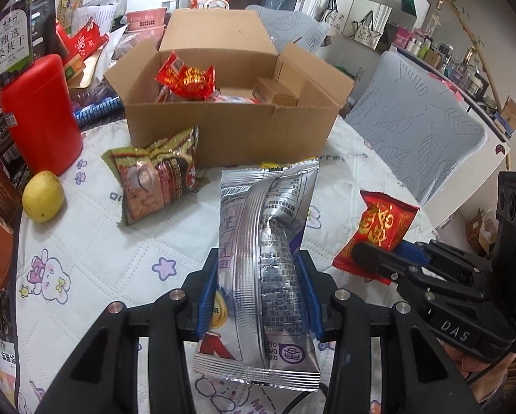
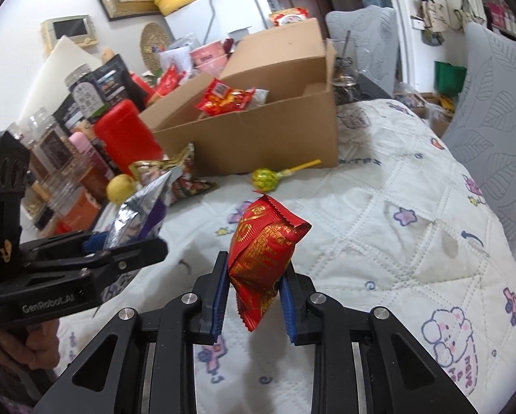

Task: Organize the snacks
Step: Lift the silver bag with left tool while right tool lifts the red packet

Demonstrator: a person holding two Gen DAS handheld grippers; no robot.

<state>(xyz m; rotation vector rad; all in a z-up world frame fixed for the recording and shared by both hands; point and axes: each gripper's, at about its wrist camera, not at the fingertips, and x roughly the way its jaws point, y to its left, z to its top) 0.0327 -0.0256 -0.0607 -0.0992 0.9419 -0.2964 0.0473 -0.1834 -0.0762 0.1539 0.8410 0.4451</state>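
My left gripper is shut on a silver foil snack bag and holds it above the table; the bag also shows in the right wrist view. My right gripper is shut on a small red and gold snack packet, which also shows in the left wrist view, to the right of the silver bag. An open cardboard box stands beyond both, with red packets inside. A green and brown snack bag lies in front of the box.
A red canister and a yellow fruit stand left of the box. A green lollipop lies before the box. Bottles and packets crowd the table's left side. Grey chairs stand behind the quilted tablecloth.
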